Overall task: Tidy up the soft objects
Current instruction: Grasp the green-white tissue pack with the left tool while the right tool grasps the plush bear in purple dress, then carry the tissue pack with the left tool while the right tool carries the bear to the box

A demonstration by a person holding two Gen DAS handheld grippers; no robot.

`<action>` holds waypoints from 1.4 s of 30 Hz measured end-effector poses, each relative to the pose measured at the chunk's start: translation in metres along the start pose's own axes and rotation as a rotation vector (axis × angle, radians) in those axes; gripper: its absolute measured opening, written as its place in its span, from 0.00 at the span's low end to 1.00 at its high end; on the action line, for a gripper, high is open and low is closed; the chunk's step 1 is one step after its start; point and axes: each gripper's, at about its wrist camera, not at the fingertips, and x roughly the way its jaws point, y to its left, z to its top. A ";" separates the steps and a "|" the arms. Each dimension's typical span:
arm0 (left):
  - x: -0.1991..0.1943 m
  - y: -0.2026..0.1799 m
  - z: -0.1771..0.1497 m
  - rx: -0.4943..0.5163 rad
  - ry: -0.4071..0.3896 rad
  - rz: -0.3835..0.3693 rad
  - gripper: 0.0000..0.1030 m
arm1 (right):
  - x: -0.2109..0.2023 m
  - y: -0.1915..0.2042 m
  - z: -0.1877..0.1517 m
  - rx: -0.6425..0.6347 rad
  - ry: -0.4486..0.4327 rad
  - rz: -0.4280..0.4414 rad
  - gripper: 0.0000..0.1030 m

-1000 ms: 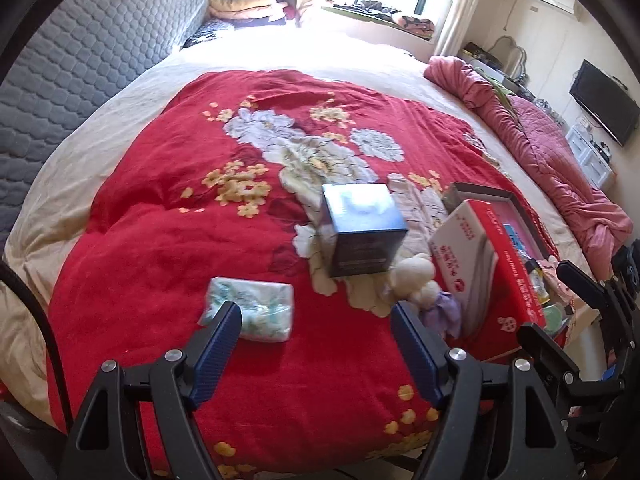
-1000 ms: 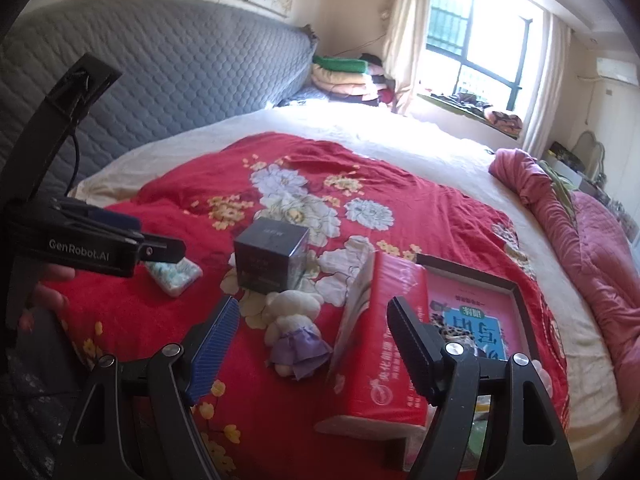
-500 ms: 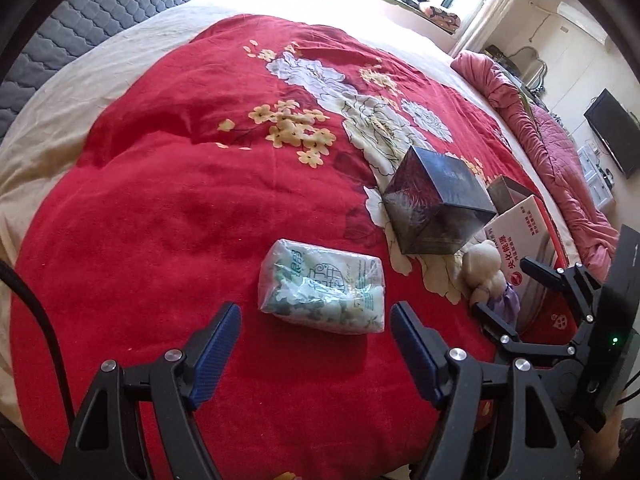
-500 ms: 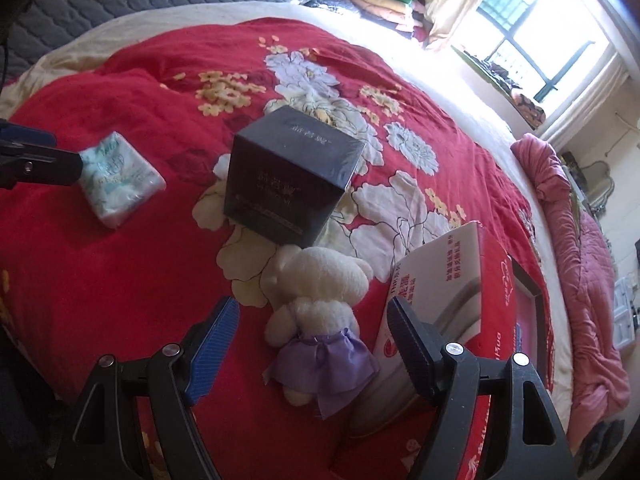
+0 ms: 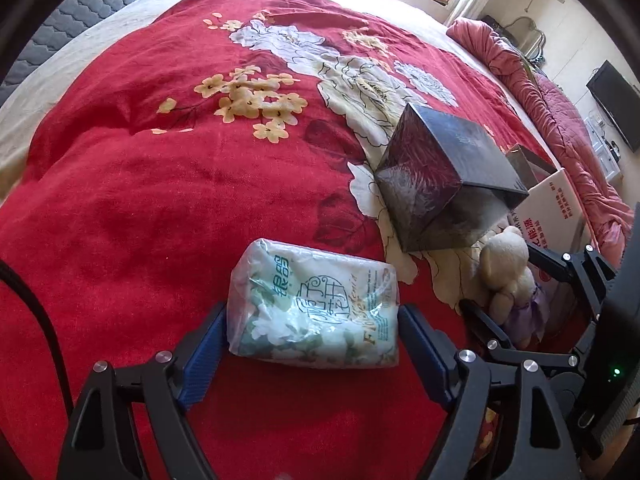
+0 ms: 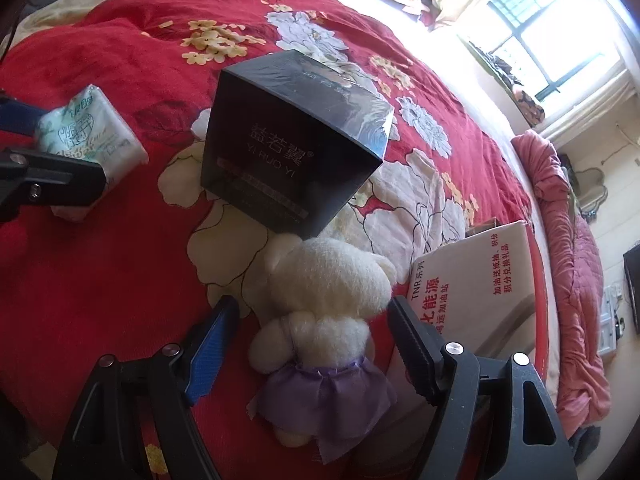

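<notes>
- On the red flowered quilt (image 5: 140, 200) of the bed, in the left wrist view, a plastic-wrapped tissue pack (image 5: 314, 306) lies between the fingers of the left gripper (image 5: 312, 340).
- Its jaws have just been opening and stand wide, released; the blue pads sit just beside the pack's two ends, and whether they touch it I cannot tell.
- Far and to the right of the pack, a black box (image 5: 448, 184) stands tilted on the quilt.
- Right of that box a cream plush bear (image 5: 506, 268) lies, with a red and white carton (image 5: 556, 208) beyond it.
- At the right edge, the right gripper's dark frame reaches around the bear.
- A rumpled pink blanket (image 5: 560, 112) runs along the bed's far right side.
- From the right wrist view, the plush bear (image 6: 324, 300), in a purple skirt, lies face down between the fingers of the right gripper (image 6: 312, 344).
- Those jaws are spread wide and released, each pad apart from the bear.
- The black box (image 6: 292, 140) sits just beyond the bear's head, touching it.
- The carton (image 6: 472, 292) lies just right of the bear.
- At the far left, the tissue pack (image 6: 90, 132) lies between the left gripper's arms.
</notes>
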 end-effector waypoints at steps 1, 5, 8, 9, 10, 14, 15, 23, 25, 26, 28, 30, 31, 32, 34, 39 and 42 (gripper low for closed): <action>0.002 -0.001 0.001 0.009 -0.010 0.009 0.81 | 0.001 -0.001 0.000 0.002 -0.009 0.007 0.74; 0.004 -0.004 0.001 0.038 -0.043 0.028 0.79 | -0.002 -0.008 0.000 0.028 -0.035 0.040 0.51; -0.001 -0.003 0.000 0.033 -0.063 0.014 0.67 | -0.013 -0.017 -0.004 0.070 -0.076 0.074 0.50; -0.002 -0.002 0.000 0.029 -0.066 0.012 0.64 | -0.018 -0.019 -0.005 0.087 -0.088 0.085 0.50; -0.004 -0.001 -0.001 0.024 -0.069 0.008 0.63 | -0.024 -0.021 -0.006 0.104 -0.104 0.098 0.50; -0.014 -0.002 -0.001 0.015 -0.091 0.006 0.59 | -0.051 -0.036 -0.009 0.193 -0.190 0.188 0.50; -0.018 -0.002 -0.001 0.013 -0.100 0.004 0.58 | -0.057 -0.040 -0.011 0.218 -0.206 0.209 0.50; -0.073 -0.031 -0.002 0.036 -0.198 -0.022 0.57 | -0.113 -0.072 -0.024 0.349 -0.343 0.259 0.50; -0.086 -0.050 -0.002 0.071 -0.218 -0.032 0.57 | -0.125 -0.083 -0.032 0.378 -0.364 0.250 0.50; -0.090 -0.059 -0.001 0.086 -0.222 -0.041 0.57 | -0.130 -0.089 -0.037 0.393 -0.370 0.242 0.50; -0.098 -0.080 0.000 0.118 -0.232 -0.063 0.57 | -0.138 -0.104 -0.048 0.429 -0.384 0.225 0.50; -0.106 -0.103 0.001 0.158 -0.247 -0.078 0.57 | -0.145 -0.118 -0.060 0.464 -0.389 0.203 0.50; -0.108 -0.114 0.001 0.178 -0.250 -0.084 0.57 | -0.147 -0.126 -0.066 0.483 -0.394 0.195 0.50; -0.110 -0.124 0.001 0.196 -0.253 -0.089 0.57 | -0.150 -0.133 -0.073 0.504 -0.397 0.184 0.50; -0.114 -0.149 0.002 0.236 -0.257 -0.107 0.57 | -0.154 -0.149 -0.086 0.544 -0.400 0.159 0.50; -0.114 -0.206 0.003 0.340 -0.259 -0.138 0.57 | -0.164 -0.187 -0.121 0.642 -0.412 0.101 0.50; -0.109 -0.235 0.003 0.390 -0.251 -0.150 0.57 | -0.166 -0.208 -0.142 0.701 -0.409 0.070 0.50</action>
